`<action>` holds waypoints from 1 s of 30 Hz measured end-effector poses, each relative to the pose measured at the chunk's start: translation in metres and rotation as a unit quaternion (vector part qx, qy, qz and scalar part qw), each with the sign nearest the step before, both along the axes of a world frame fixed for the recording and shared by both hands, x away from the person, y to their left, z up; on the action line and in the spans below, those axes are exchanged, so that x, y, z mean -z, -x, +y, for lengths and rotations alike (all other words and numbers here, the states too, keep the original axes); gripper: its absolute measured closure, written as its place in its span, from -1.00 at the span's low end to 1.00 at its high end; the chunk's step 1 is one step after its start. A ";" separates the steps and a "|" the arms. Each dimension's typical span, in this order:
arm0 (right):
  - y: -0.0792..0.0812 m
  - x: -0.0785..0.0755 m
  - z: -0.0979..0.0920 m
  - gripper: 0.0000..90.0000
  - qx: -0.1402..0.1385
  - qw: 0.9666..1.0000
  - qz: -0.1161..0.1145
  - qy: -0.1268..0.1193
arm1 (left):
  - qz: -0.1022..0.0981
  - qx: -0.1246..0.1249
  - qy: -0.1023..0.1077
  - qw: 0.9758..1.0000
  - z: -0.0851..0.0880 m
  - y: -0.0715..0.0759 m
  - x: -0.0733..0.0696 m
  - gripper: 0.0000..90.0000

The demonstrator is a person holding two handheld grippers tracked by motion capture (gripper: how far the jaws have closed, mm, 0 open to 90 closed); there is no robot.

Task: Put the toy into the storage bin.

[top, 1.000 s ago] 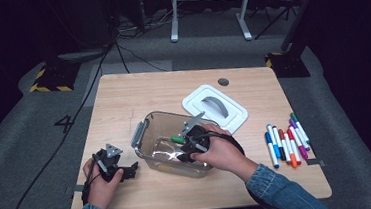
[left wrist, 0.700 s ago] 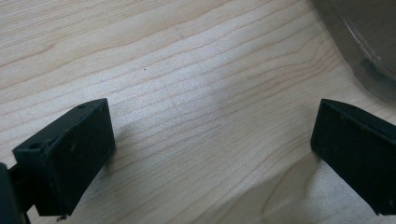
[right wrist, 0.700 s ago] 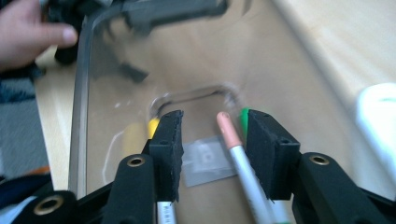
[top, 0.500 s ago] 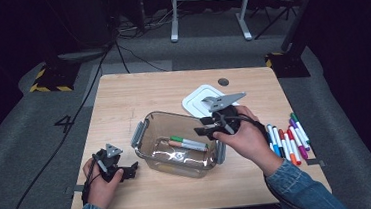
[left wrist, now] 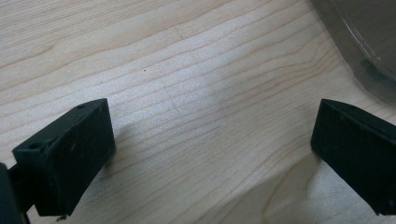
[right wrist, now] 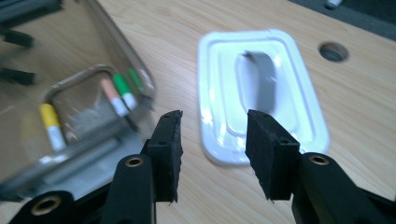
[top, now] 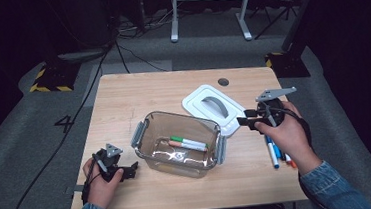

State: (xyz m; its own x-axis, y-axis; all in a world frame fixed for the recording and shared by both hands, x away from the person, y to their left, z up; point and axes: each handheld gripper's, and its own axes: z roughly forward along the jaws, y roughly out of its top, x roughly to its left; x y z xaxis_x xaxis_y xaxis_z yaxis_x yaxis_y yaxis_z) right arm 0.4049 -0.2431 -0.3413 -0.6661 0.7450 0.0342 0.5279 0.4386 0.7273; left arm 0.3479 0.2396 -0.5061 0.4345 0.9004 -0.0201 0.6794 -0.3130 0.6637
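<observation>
**A:** So where are we? Our right gripper (top: 249, 121) hangs above the table (top: 137, 95), near the right edge, just past the white lid (top: 212, 106). Its jaws have just been opening, a little less wide at the end, and stand parted with nothing between them (the right gripper view looks through the gap at bare wood and the lid's corner).

**B:** Yep, and the clear container (top: 179, 142) sits mid-table with a green-capped marker (top: 188, 142) and a peach-capped one (top: 178, 144) lying side by side on its floor. The right gripper view shows a yellow-capped one (right wrist: 51, 123) in there too. The loose markers (top: 276, 153) lie under our right hand, close to the right edge.

**A:** The left gripper (top: 128, 170)?

**B:** Resting near the front-left corner, jaws wide apart, empty, plain wood between them; the container's wall is just beside it. We've got open tabletop along the far side and on the left.
</observation>
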 end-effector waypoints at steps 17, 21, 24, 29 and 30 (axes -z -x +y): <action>0.013 0.069 -0.072 0.43 0.116 0.990 0.070 0.032 | 0.000 0.000 0.000 1.000 0.000 -0.004 0.000 -1.00; 0.021 0.090 -0.078 0.45 0.131 0.986 0.087 0.046 | 0.000 -0.004 0.000 1.000 -0.001 -0.005 0.000 -1.00; 0.023 0.104 -0.084 0.47 0.143 0.984 0.096 0.043 | -0.001 -0.009 0.000 1.000 -0.005 -0.008 0.000 -1.00; 0.024 0.115 -0.086 0.50 0.151 0.982 0.110 0.039 | 0.000 -0.007 -0.001 1.000 -0.005 -0.008 0.000 -1.00; 0.024 0.118 -0.084 0.52 0.149 0.982 0.111 0.039 | 0.000 -0.007 0.000 1.000 -0.005 -0.008 0.000 -1.00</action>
